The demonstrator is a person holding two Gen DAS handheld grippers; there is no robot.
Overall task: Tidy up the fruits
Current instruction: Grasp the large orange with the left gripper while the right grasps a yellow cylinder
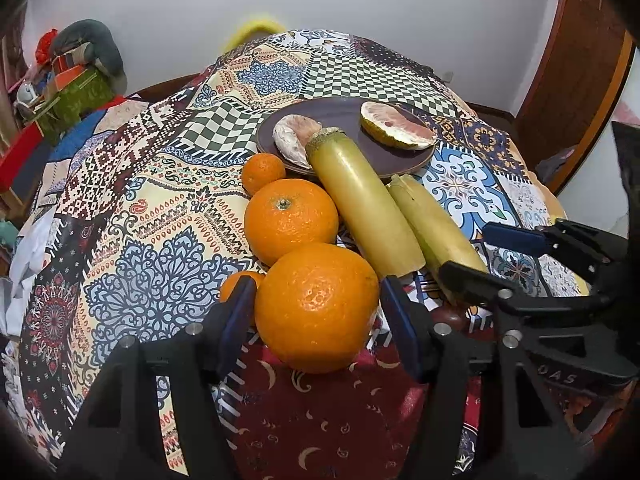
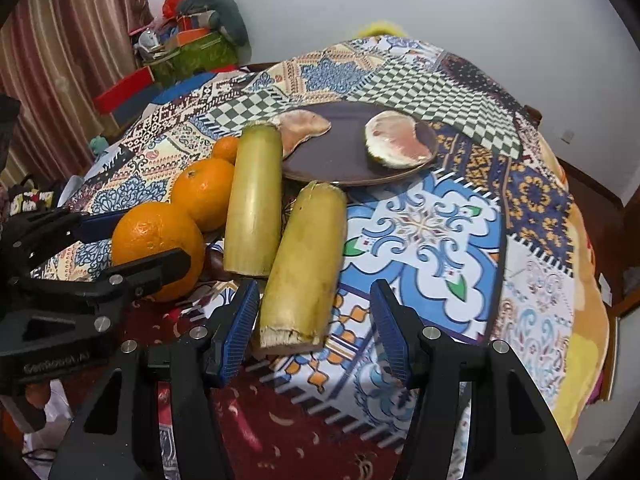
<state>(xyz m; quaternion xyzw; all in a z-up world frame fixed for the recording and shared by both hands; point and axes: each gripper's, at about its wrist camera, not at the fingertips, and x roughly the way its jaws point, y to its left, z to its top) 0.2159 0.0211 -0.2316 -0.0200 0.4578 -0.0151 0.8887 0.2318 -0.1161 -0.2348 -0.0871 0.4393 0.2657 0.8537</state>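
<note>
The left gripper [image 1: 318,312] has its jaws apart around the nearest orange [image 1: 316,307], not yet clamped. The right gripper [image 2: 314,332] is likewise open, its jaws flanking the near cut end of a cane piece [image 2: 304,268] whose long axis runs away from it toward the plate [image 2: 344,156]. Each arm is nearest its own fruit — both lie on the tabletop [image 2: 432,240]. The plate holds two pomelo pieces [image 1: 394,124]; a second cane piece [image 1: 360,204] leans on its rim.

On the tabletop [image 1: 168,208], four oranges line up left of two cane pieces lying side by side. Behind them sits a plate [image 1: 348,116] with two pomelo pieces; the longer cane [image 1: 360,204] overlaps its rim.
</note>
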